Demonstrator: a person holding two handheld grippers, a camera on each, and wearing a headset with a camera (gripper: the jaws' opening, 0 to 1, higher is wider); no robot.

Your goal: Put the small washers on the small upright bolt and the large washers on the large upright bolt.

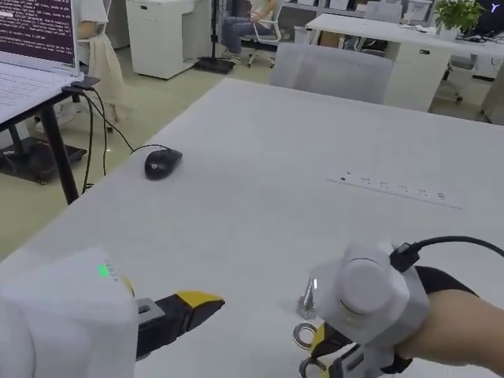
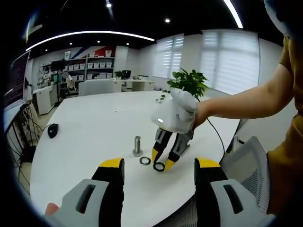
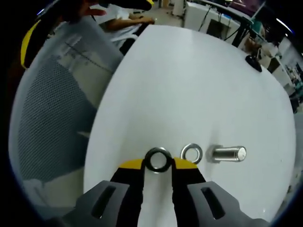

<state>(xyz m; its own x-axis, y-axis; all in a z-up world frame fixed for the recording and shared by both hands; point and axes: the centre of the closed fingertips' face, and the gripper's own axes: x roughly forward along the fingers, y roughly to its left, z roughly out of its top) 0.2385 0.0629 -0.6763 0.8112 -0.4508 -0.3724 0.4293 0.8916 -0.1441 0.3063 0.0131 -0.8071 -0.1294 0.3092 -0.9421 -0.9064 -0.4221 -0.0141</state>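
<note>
Step in hand looks like pickup and carry of one washer. The right gripper [image 3: 157, 165] fingers pinch a washer [image 3: 157, 152] low over the table [image 3: 189, 85], near the upright bolt [image 3: 228, 153]. A second washer [image 3: 191, 147] lies just beside that bolt. The left gripper [image 2: 158, 164] fingers are spread and empty. Next move probably needs a lift, the hole centred over the bolt top, then release.

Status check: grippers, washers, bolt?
Right gripper shut on one washer. Left gripper open, empty. Second washer on table beside upright bolt. Nothing in the way.
</note>
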